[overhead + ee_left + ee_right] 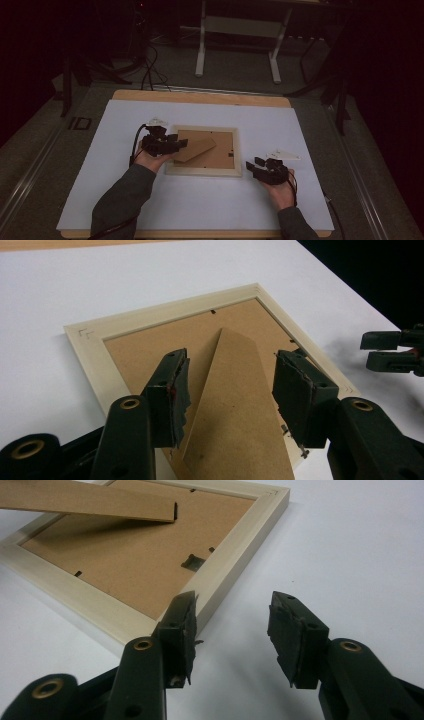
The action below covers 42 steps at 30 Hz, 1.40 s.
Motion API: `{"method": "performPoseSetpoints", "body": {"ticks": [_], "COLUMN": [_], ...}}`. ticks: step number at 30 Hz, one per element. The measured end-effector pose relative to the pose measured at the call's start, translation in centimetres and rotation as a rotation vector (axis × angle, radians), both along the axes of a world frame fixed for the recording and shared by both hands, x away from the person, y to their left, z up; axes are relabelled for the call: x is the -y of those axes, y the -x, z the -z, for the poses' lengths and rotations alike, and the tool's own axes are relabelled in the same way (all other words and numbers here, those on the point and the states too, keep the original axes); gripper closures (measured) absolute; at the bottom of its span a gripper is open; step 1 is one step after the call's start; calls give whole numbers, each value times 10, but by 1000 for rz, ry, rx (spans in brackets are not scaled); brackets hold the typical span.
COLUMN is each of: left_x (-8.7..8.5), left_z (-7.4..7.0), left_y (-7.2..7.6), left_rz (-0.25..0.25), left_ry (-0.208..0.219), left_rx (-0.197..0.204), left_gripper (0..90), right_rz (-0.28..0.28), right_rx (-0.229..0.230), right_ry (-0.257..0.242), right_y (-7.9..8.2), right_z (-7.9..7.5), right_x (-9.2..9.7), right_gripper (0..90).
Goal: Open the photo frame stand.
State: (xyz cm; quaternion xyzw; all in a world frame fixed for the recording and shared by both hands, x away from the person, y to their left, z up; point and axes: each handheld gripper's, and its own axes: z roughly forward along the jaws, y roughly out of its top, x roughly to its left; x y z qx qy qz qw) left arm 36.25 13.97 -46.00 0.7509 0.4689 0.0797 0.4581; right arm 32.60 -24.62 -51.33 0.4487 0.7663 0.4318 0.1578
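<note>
Your left gripper (227,385) is hanging over the back of the picture frame (87,347) with its jaws standing wide, and nothing is pinched between them. The cardboard easel stand (235,405) is running up between the two pads, but neither pad is pressing on it. Your right gripper (232,625) is also gaping and holding nothing; it is sitting on the white sheet (360,540), with the frame's pale border just ahead of its left-hand jaw.

The frame is lying face down, directly beneath and ahead of your left gripper and off to the left of your right one. From the right gripper view the stand is lifting clear of the backing board (125,555), its free end floating in the air.

Here is where you are risking trouble. The stand is hinged cardboard, so if you are closing on it too near the free end and pulling, you are likely creasing it or tearing the hinge. If the pads are biting only one edge, the stand is probably twisting out. With nothing pinning the frame, any tug on the stand is liable to drag or tip the whole frame across the smooth sheet. Your right jaw tip is sitting very near the border, so a careless nudge there is likely shoving the frame askew.
</note>
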Motion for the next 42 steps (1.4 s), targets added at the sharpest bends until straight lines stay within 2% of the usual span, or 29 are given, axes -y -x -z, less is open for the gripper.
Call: {"method": "performPoseSetpoints", "body": {"ticks": [8, 12, 16, 18, 20, 24, 28, 33, 38, 42], "left_x": [-1, 0, 1, 1, 1, 1, 1, 3, 4, 3], "left_z": [7, 11, 17, 17, 20, 22, 27, 33, 38, 39], "left_y": [-11, -15, -20, -20, -23, -25, -28, -30, -32, -32], "left_rz": [17, 22, 50, 50, 56, 52, 58, 100, 125, 129], "left_ry": [-1, 13, 16, 16, 24, 29, 48, 44, 80, 93], "left_rx": [-55, -78, -111, -111, -134, -149, -185, -220, -252, -263], "left_gripper": [492, 478, 475, 474, 474, 457, 444, 436, 454, 477], "right_rz": [0, -1, -5, -5, -5, -4, -5, -8, -9, -9], "right_rx": [-2, -2, -2, -2, -1, -1, -1, 0, 0, -2], "right_ry": [4, 4, 3, 3, 3, 3, 3, 2, 2, 2], "right_y": [0, 0, 0, 0, 0, 0, 0, 0, 0, 0], "right_z": [1, 1, 1, 1, 1, 1, 1, 1, 1, 1], "right_x": [-1, -1, -1, -1, -1, -1, -1, -1, -1, -1], "right_gripper": [527, 525, 523, 523, 523, 523, 523, 521, 520, 519]}}
